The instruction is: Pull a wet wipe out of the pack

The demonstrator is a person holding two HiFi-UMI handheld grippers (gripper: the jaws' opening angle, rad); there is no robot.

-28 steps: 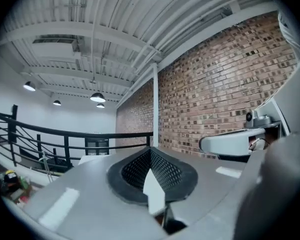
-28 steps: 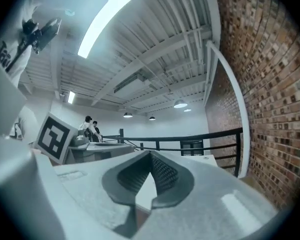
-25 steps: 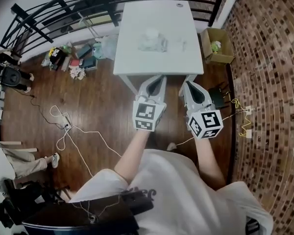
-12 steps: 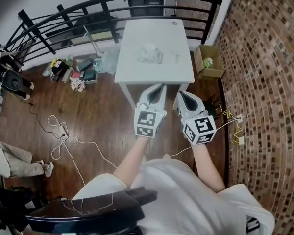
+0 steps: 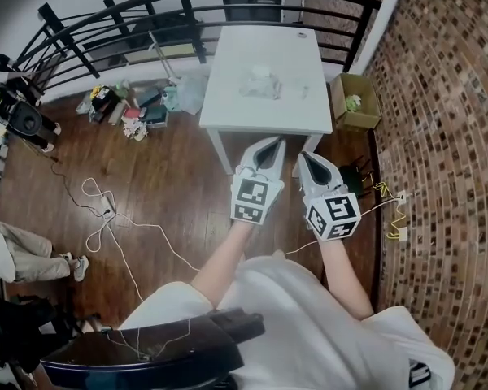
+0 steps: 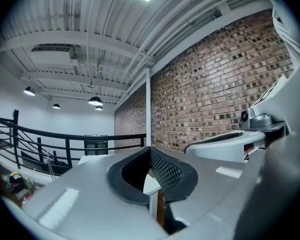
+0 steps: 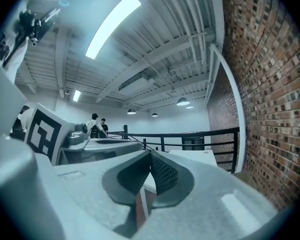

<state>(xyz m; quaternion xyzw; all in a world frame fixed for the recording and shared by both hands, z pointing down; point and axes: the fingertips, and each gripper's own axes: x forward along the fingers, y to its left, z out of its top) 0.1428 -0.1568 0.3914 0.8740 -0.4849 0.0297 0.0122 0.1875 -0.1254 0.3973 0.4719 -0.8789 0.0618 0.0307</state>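
The wet wipe pack point(image 5: 260, 81), pale and crumpled, lies on the white table point(image 5: 244, 114) at the top of the head view. Both grippers hang side by side in the air short of the table's near edge, held level and pointing at it. My left gripper point(image 5: 274, 143) is shut with nothing between its jaws, and the closed tips point(image 6: 150, 151) show the same in the left gripper view. My right gripper point(image 5: 302, 157) is shut and empty as well, its tips meeting point(image 7: 151, 154) in the right gripper view. Neither touches the pack or the table.
A black railing point(image 5: 187, 6) curves behind the table. A cardboard box point(image 5: 356, 100) stands on the floor right of it, beside the brick wall point(image 5: 439, 136). Clutter point(image 5: 130, 104) and white cables point(image 5: 106, 210) lie on the wooden floor at left. People stand far left.
Both grippers have moved forward toward the table and slightly up, side by side. Their jaws stay shut and empty.
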